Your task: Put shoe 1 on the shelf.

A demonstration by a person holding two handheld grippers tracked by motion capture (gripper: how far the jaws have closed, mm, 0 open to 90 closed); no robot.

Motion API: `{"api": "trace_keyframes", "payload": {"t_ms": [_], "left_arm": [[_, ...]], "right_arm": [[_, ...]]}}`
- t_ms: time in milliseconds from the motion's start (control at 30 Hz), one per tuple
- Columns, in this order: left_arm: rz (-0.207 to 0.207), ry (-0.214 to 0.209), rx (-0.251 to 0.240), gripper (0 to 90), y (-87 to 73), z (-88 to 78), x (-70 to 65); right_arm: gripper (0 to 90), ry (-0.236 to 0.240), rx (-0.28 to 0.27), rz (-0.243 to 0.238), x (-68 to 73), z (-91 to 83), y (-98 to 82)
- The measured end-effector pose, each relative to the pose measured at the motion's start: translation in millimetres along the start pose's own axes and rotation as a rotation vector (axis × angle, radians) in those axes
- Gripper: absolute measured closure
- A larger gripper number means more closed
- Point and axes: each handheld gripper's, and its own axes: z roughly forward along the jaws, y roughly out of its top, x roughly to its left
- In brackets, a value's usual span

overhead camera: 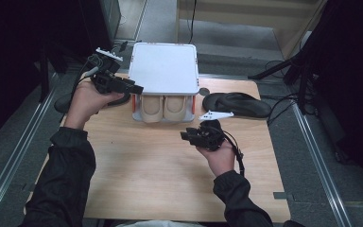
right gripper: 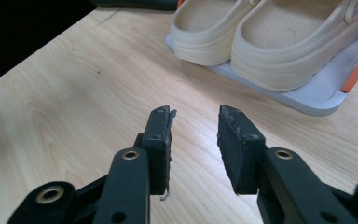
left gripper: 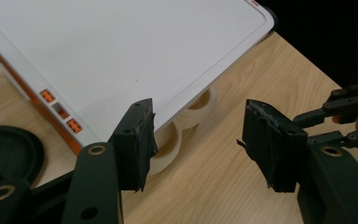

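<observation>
The wooden surface spreads across the high view, its long axis running left to right. At its far edge stands a white two-tier rack with orange side posts, its flat top wider than it is deep. On the lower tier sits a pair of beige clogs, side by side, their long axes running front to back and their rounded ends pointing toward the person and sticking out just past the top tier.

To the right of the rack lies a black flip-flop, long axis across the surface, near its far edge. A second dark sandal lies at the left edge, partly hidden behind the left hand.

The right gripper view shows the ridged soles of the clogs and the grey lower tray they rest on (the high view hides the tray under the top tier). The left gripper view shows the rack's top from the side, with small orange tabs along its edge and the clogs' ends peeking out beneath.

The left gripper hovers just beside the rack's front-left corner, jaws spread wide, holding nothing and touching nothing that can be seen. The right gripper points left in front of the clogs, above bare wood, jaws parted by a moderate gap, empty.
</observation>
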Motion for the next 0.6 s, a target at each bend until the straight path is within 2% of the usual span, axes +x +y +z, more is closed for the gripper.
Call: {"api": "trace_keyframes", "payload": {"t_ms": [133,200,367,500,600], "left_arm": [[-0.014,0.016,-0.024,44.5,-8.0,-8.9,2.6],[-0.017,0.021,-0.027,44.4,-12.0,-12.8,3.4],[-0.026,0.043,-0.05,43.7,-23.9,-22.9,6.8],[-0.037,0.055,-0.055,43.7,-33.7,-28.2,10.5],[-0.045,0.071,-0.056,43.8,-41.8,-32.8,13.5]], "right_arm": [[62.6,0.019,0.002,-0.017,-0.5,-4.2,-5.9],[56.6,0.034,0.001,-0.015,-0.1,-4.9,-8.8],[55.5,0.067,-0.024,-0.029,0.9,-5.7,-17.2],[54.6,0.079,-0.018,-0.024,0.8,-8.3,-20.8],[54.6,0.095,-0.042,-0.019,1.2,-12.5,-22.7]]}}
